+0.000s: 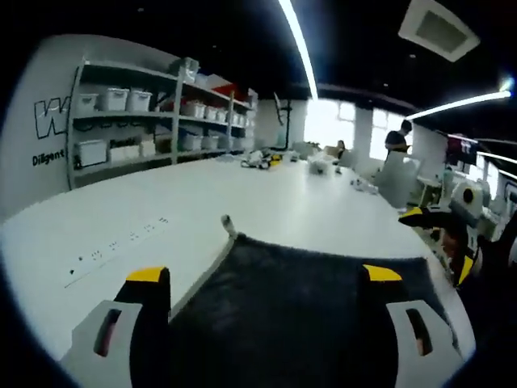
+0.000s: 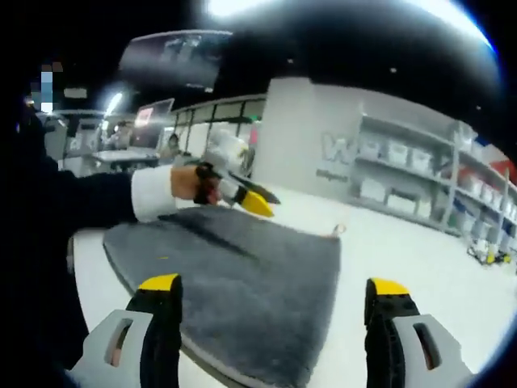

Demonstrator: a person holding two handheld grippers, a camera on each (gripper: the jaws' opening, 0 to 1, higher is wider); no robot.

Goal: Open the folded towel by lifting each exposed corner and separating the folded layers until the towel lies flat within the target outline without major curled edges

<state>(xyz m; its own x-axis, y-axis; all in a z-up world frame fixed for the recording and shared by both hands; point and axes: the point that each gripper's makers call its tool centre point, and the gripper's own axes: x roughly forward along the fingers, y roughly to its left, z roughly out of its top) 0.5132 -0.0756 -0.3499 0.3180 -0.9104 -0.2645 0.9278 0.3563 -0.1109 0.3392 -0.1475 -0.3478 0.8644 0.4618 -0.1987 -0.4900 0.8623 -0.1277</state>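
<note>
Both grippers, left (image 1: 265, 279) and right (image 2: 273, 287), gape wide above the grey towel (image 2: 242, 267); wall lettering (image 1: 48, 158) reads "Diligent".

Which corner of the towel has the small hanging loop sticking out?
The far corner of the dark grey towel, toward the shelves: its loop pokes onto the white table. The other visible corners show no loop.

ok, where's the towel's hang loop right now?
In the left gripper view the hang loop sticks up at the grey towel's far-left corner on the white table. In the right gripper view it's at the far-right corner.
</note>
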